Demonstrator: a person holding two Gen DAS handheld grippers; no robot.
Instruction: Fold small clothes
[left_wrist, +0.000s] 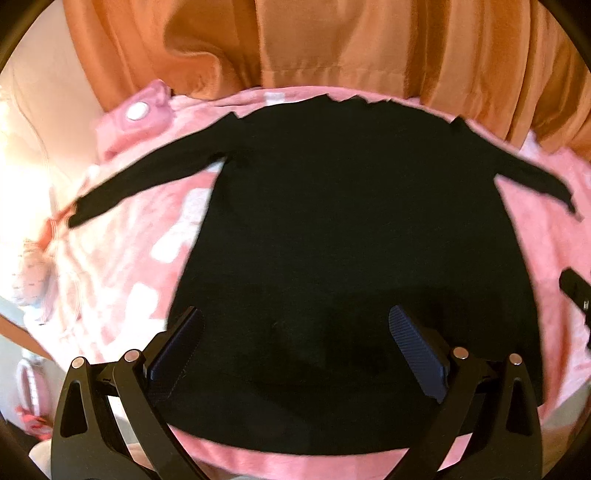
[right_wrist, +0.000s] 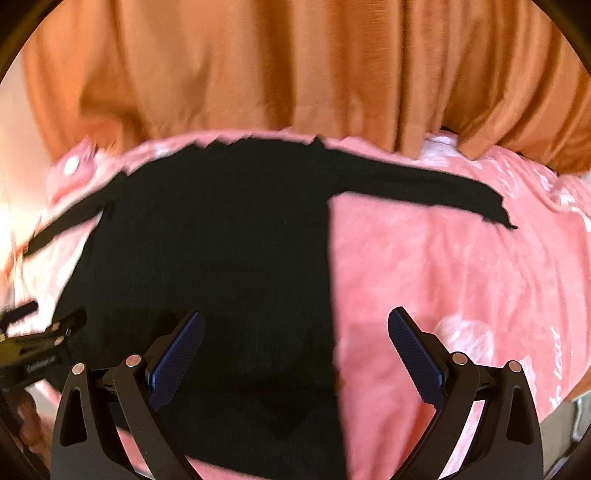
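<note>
Still unfolded, a black long-sleeved top (left_wrist: 343, 221) lies flat, sleeves spread, on a pink blanket (right_wrist: 443, 280). Left claw (left_wrist: 295, 354) and right claw (right_wrist: 295, 354) hover above it, spread and empty; every fold appears to remain.

The black long-sleeved top (left_wrist: 332, 221) was matt knit cloth. The pink blanket (right_wrist: 443, 277) beneath looked soft and fleecy. The orange curtain (left_wrist: 369, 40) was smooth woven cloth. Gripper fingers (left_wrist: 417, 350) carried ribbed dark-blue pads on matt black plastic with shiny metal pins.
</note>
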